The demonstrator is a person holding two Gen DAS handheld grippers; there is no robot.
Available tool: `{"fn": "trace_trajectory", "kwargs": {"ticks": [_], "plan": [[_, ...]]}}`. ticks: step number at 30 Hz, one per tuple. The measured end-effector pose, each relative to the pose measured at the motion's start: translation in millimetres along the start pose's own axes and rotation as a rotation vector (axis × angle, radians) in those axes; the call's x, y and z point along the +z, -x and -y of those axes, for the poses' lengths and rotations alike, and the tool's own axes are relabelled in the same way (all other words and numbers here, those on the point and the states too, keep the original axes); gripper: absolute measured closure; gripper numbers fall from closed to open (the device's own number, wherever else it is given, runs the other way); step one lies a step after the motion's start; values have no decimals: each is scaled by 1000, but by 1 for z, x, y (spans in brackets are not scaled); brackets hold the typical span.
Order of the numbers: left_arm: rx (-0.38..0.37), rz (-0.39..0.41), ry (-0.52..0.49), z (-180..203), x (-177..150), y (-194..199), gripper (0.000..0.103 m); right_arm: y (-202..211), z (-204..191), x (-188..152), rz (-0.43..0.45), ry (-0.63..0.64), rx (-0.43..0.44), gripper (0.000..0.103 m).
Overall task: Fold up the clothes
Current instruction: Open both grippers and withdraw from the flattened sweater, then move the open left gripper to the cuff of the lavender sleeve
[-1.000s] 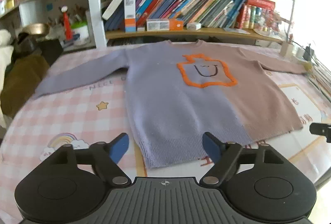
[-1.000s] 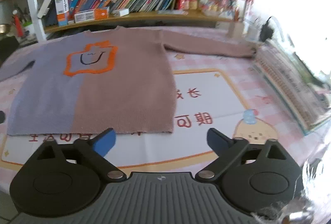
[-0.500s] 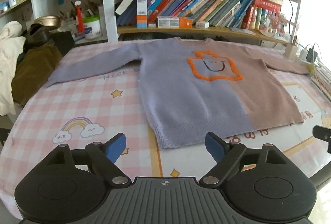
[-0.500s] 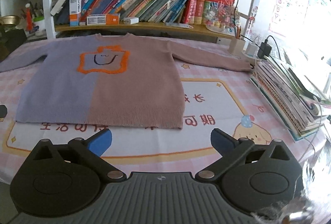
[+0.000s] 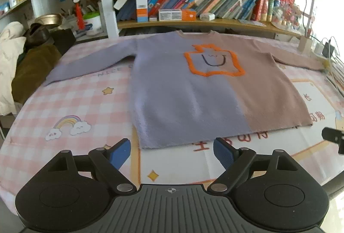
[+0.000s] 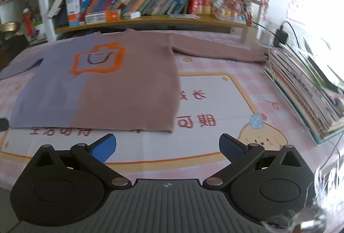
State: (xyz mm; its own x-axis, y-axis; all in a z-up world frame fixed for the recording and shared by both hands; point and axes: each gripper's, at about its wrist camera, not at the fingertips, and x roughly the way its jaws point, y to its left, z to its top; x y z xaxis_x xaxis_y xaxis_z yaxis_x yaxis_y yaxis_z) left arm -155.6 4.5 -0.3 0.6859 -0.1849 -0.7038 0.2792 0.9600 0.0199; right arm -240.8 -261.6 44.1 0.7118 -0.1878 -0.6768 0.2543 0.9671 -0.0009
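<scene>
Near the table's (image 5: 71,104) front edge, my left gripper (image 5: 172,152) hangs spread wide over the sweater's (image 5: 182,93) lavender hem corner, nearer to it than half a second ago. My right gripper (image 6: 167,147) is spread too, empty, short of the brown hem. The sweater lies flat, sleeves out. The tablecloth reads "NICE" beside the left sleeve.

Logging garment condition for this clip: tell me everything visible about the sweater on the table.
The sweater is a long-sleeved knit, lilac on one half and dusty pink on the other, with an orange-outlined patch holding a dark smile on the chest. It lies flat and unfolded, front up, on the pink checked tablecloth, neck toward the bookshelf, both sleeves spread sideways, ribbed hem nearest the cameras. Nothing rests on it; neither gripper touches it.
</scene>
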Motion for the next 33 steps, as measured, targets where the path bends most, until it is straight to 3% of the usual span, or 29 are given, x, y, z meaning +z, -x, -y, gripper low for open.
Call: {"fn": "trace_trajectory", "kwargs": {"ticks": [10, 18, 33], "plan": [[23, -7, 35, -8, 11, -12, 16, -13, 7, 8, -4, -30, -5, 0], [54, 2, 91, -61, 30, -32, 16, -27, -24, 25, -2, -37, -15, 0], [24, 45, 150, -158, 66, -74, 16, -42, -93, 47, 12, -45, -68, 0]]}}
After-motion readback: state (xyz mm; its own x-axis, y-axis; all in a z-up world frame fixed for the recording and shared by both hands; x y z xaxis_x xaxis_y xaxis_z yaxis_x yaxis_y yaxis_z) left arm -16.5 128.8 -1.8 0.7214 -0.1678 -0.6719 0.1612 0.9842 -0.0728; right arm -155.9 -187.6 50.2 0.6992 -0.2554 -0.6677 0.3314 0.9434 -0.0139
